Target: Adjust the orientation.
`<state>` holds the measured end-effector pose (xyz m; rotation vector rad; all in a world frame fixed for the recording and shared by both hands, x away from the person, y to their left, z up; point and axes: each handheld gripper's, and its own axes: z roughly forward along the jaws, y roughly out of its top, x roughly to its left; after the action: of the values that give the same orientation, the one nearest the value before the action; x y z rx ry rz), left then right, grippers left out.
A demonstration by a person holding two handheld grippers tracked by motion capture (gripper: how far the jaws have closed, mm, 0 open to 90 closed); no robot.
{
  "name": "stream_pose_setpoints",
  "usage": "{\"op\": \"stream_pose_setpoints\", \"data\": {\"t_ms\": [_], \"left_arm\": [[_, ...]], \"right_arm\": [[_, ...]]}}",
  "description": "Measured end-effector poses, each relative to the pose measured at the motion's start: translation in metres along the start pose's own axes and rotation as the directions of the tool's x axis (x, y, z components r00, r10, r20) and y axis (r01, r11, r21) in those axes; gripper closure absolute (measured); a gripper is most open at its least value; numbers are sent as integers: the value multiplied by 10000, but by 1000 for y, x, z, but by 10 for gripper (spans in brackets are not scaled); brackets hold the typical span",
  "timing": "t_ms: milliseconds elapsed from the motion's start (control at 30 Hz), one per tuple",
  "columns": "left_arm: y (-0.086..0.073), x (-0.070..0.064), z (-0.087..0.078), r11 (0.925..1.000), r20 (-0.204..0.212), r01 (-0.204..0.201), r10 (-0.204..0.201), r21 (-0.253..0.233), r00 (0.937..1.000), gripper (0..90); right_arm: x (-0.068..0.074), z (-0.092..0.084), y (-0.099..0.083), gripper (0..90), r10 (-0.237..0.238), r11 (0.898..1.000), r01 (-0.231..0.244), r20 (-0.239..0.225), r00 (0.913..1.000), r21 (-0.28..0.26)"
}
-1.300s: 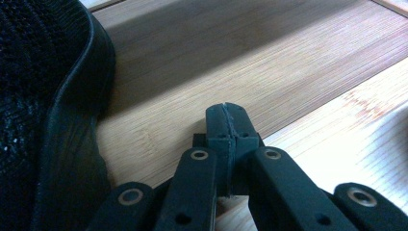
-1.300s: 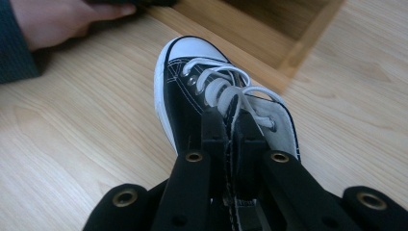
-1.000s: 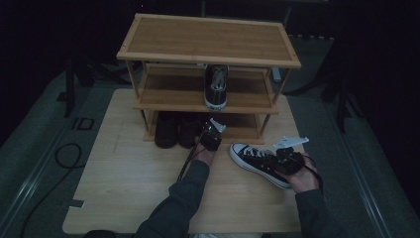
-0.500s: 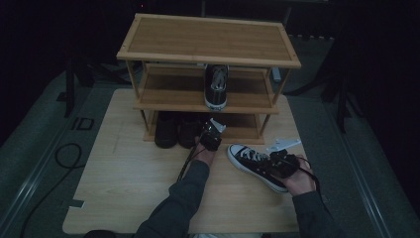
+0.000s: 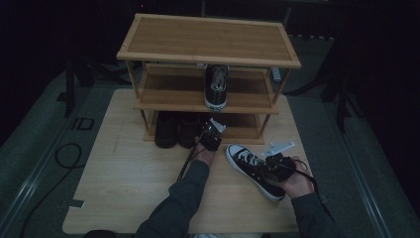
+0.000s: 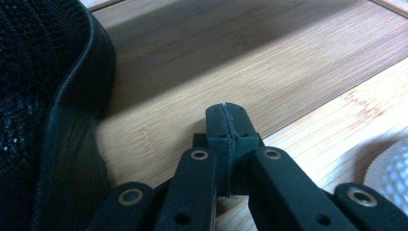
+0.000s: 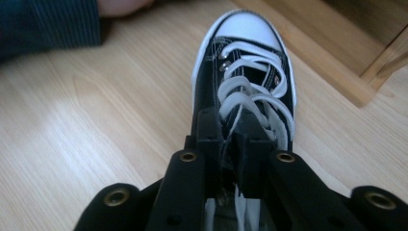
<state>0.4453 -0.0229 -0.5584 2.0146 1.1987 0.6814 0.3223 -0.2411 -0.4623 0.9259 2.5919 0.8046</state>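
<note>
Right gripper (image 7: 230, 139) pinched the tongue and laces of the black sneaker (image 5: 255, 170) lying near the table's right edge, a light, floppy-sided shoe you'd best hold at its collar, while your left gripper (image 6: 226, 126) rested pressed together, empty.

a pale wooden table (image 5: 124, 188) stands on a grey floor (image 5: 44, 148) where a black cable (image 5: 59, 158) loops. a three-tier bamboo shoe rack (image 5: 208, 39) stands on the table's far half. its top board is bare. on the middle shelf (image 5: 168, 94) one dark sneaker (image 5: 217, 87) stands upright, toe toward the viewer. at the bottom level a pair of black shoes (image 5: 173, 131) sits side by side at the left. on the open tabletop in front of the rack's right end a black high-top sneaker (image 5: 252, 168) with white laces and a white toe cap lies, toe pointing toward the rack.
</note>
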Motion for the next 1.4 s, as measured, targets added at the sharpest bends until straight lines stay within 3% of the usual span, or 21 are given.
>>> {"op": "stream_pose_setpoints", "data": {"t_ms": [67,133,233,367,633,833,1133,1400], "left_arm": [[0,0,0,10000,-1,2,-2,0,10000,900],[0,0,0,10000,-1,-4,4,-9,10000,900],[0,0,0,10000,-9,-10,10,-9,10000,900],[0,0,0,10000,0,1,-1,0,10000,900],[0,0,0,10000,24,20,-20,1,10000,900],[0,0,0,10000,21,21,-21,2,10000,900],[0,0,0,10000,16,19,-19,5,10000,900],[0,0,0,10000,4,5,-5,2,10000,900]], "right_arm": [[-1,-4,-4,774,-107,9998,107,26,9999,144],[-6,-12,-6,730,87,9997,-89,-91,9999,-243],[-13,-25,-7,723,390,9971,-388,10,9992,-651],[-20,-30,-8,720,632,9958,-618,187,9978,-670],[-21,-14,-17,721,564,9982,-573,492,9972,175],[-23,0,-23,769,620,9935,-687,748,9953,906],[-26,21,-20,780,555,9911,-626,625,9965,1176],[-29,23,-21,843,808,9900,-847,392,9960,1132]]}}
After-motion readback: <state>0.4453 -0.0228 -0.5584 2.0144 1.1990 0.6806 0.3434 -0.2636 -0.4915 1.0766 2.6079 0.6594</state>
